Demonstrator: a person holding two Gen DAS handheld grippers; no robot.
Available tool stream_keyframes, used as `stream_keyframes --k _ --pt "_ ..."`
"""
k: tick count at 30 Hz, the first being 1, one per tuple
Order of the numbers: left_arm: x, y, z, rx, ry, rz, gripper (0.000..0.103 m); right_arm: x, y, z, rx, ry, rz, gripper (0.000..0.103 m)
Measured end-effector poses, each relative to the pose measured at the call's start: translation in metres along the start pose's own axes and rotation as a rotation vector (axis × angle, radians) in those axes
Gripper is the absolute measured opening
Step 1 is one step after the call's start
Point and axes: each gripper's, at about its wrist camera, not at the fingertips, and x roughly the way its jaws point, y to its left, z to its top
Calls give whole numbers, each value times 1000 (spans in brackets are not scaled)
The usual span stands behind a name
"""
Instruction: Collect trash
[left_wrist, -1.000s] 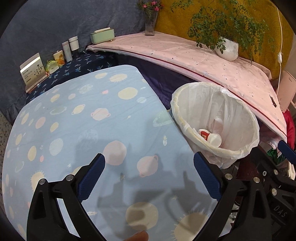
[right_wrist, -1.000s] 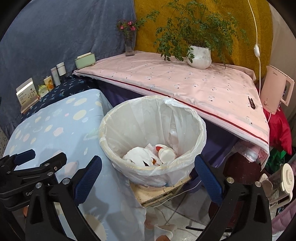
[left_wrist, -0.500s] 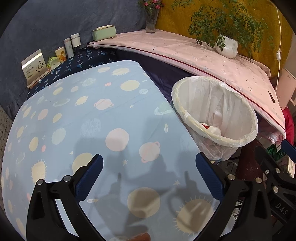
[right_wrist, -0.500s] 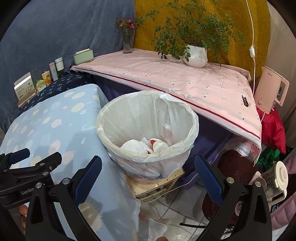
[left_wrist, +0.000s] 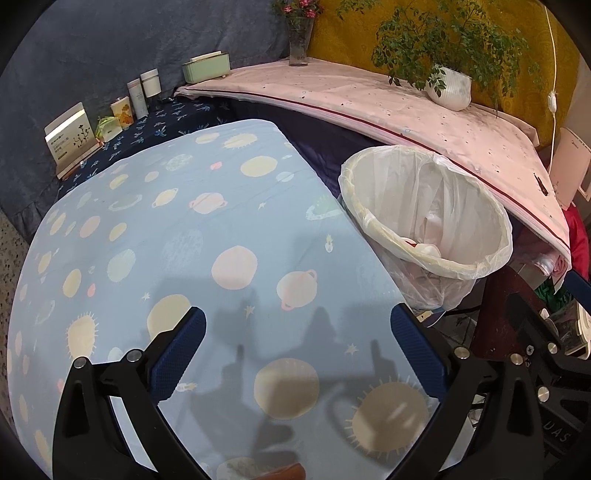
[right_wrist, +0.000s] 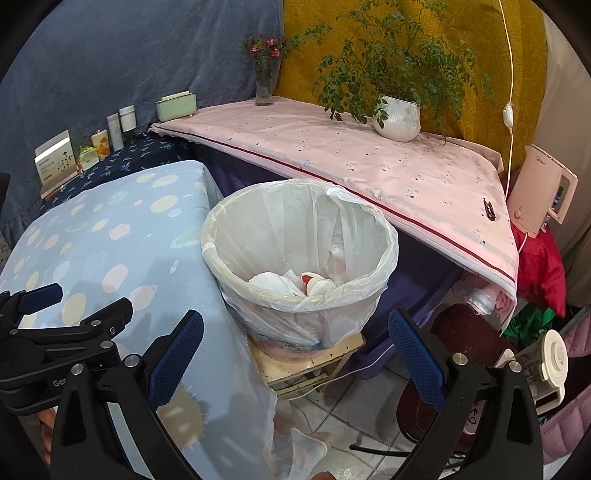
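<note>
2 sets of fingers gape wide, empty; bin (right_wrist: 301, 258) sits dead ahead of right gripper (right_wrist: 295, 354), far-right of left gripper (left_wrist: 297, 354).

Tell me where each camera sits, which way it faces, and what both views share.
Left wrist: on the left gripper, above the planet-print tablecloth, facing forward; open blue-padded jaws show.
Right wrist: on the right gripper, facing the lined trash bin on its stool; open jaws and the left gripper's side show.
Shared: bin, tablecloth, potted plant, flower vase.
</note>
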Motion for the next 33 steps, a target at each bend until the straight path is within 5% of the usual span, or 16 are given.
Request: stream_keyframes --k 33 --pt "-1 4 -9 -26 11 23 96 4 1 -10 -6 14 3 96"
